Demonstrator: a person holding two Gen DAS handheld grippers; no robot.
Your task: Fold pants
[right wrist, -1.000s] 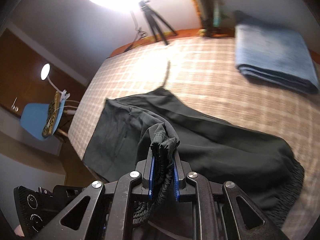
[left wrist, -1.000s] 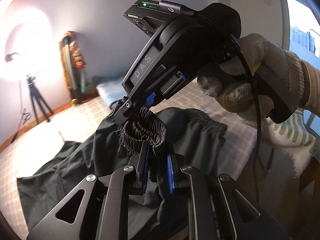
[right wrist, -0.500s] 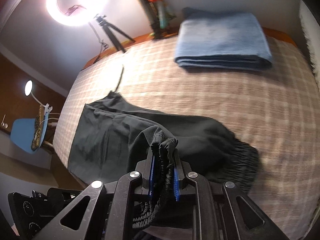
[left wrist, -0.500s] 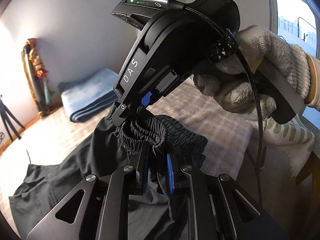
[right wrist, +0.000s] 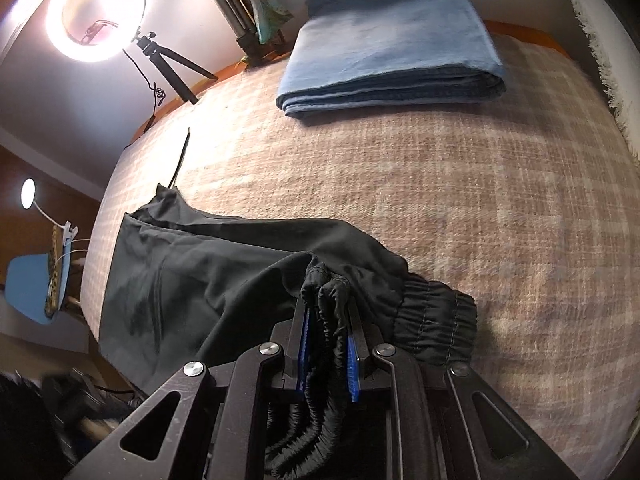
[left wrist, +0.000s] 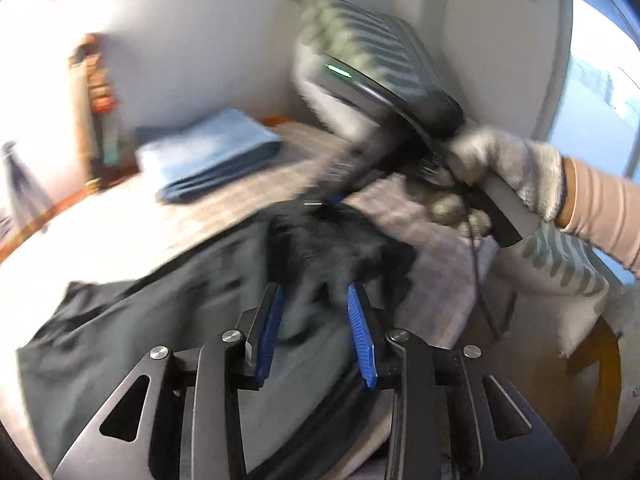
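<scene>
One black pants [right wrist: 248, 272]: right tool [right wrist: 326, 320] clenches its waistband; left tool [left wrist: 316, 320] released.

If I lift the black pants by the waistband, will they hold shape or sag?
Probably sag: the thin black fabric pants lie limp and creased on the checked beige bedcover. The elastic gathered waistband bunches in the right claw, so it likely grips well. Probably light.

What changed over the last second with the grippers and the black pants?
The left gripper has opened and let go of the waistband; the black pants now lie loose between its fingers. The right gripper stays shut on the waistband, which has come down close to the checked blanket. The folded blue pants have not moved.
</scene>
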